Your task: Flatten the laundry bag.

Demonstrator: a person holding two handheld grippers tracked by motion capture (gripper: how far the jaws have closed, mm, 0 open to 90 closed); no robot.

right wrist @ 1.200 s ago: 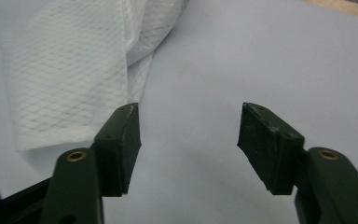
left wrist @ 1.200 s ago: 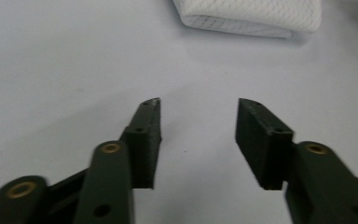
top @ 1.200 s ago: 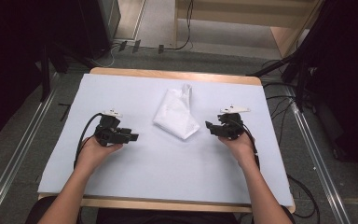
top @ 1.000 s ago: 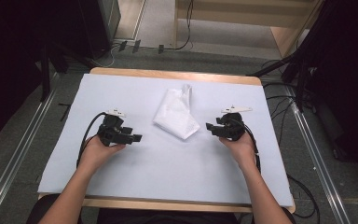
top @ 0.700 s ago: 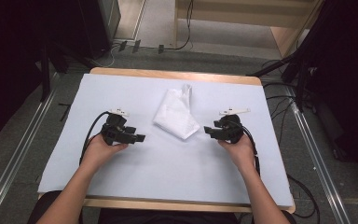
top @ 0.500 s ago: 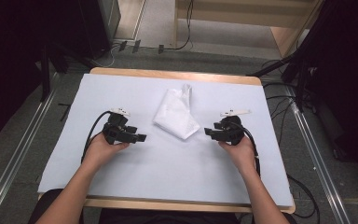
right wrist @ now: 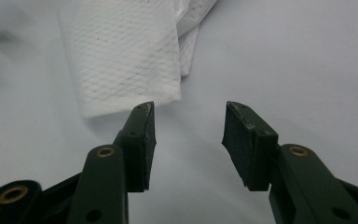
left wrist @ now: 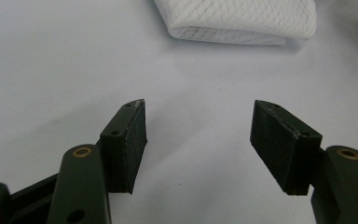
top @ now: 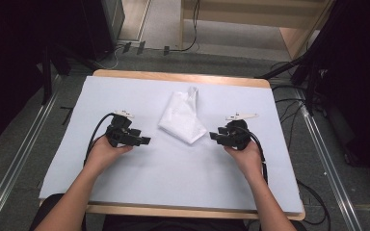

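A folded white cloth (top: 183, 116) with a fine mesh pattern lies at the middle of the pale blue table (top: 173, 178). My left gripper (top: 144, 141) rests on the table to the cloth's left, pointing toward it, jaws open and empty. In the left gripper view the cloth (left wrist: 242, 21) lies ahead of the open gripper (left wrist: 198, 137). My right gripper (top: 213, 136) sits to the cloth's right, also open with nothing held. In the right gripper view the cloth's near corner (right wrist: 126, 60) lies just beyond the left fingertip (right wrist: 142, 126) of the gripper (right wrist: 189, 135).
The table has a wooden rim (top: 178, 76) at its far edge. Black cables (top: 289, 108) trail off the right side onto the floor. Metal rails (top: 24, 149) run along both sides of the table. Dark equipment (top: 53, 29) stands at the far left.
Both grippers have crept inward toward the cloth, the left one moving right and the right one moving left. The cloth has not moved.
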